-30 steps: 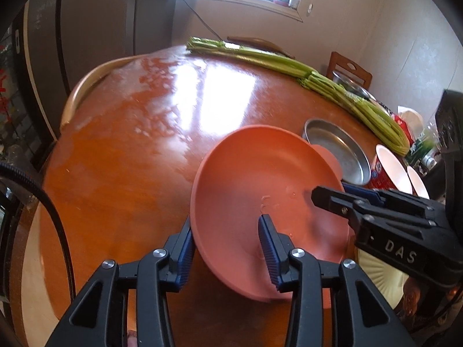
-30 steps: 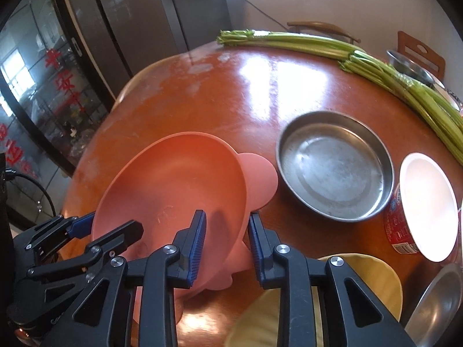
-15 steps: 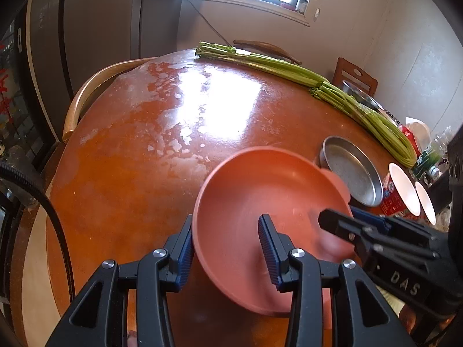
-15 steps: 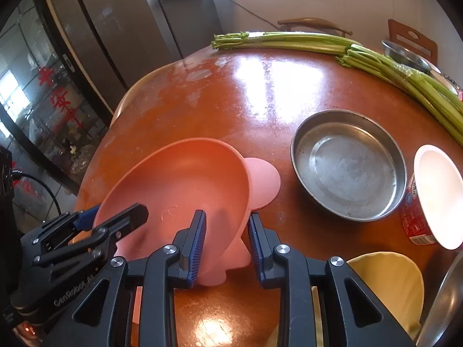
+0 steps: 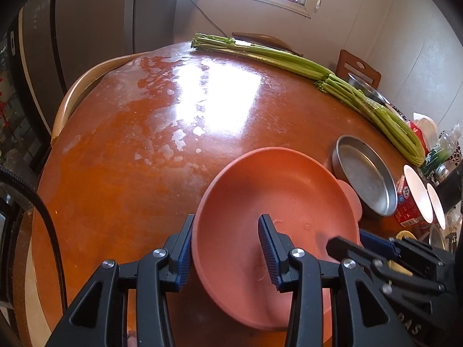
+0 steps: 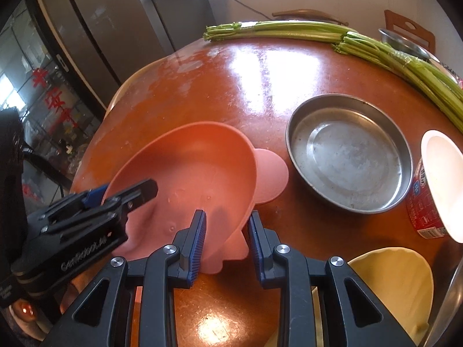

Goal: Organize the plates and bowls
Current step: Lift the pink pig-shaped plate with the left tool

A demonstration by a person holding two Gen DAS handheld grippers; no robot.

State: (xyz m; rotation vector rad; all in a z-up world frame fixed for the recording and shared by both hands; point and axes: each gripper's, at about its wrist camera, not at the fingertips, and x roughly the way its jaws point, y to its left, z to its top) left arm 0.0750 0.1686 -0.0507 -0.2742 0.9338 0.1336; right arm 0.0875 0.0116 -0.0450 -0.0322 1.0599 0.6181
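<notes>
Pink plastic bowl (image 5: 277, 211) hangs tilted between both grippers: left gripper (image 5: 225, 248) clamped on its near rim, right gripper (image 6: 227, 237) clamped on the opposite edge. Uneven pulling could twist it free onto the glossy wooden table (image 5: 150, 156), just short of the steel pan (image 6: 347, 153).

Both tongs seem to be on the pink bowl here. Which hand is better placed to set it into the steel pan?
Right, probably. The right tongs grip the pink bowl on the rim nearest the steel pan; the left tongs hold the far rim.
</notes>
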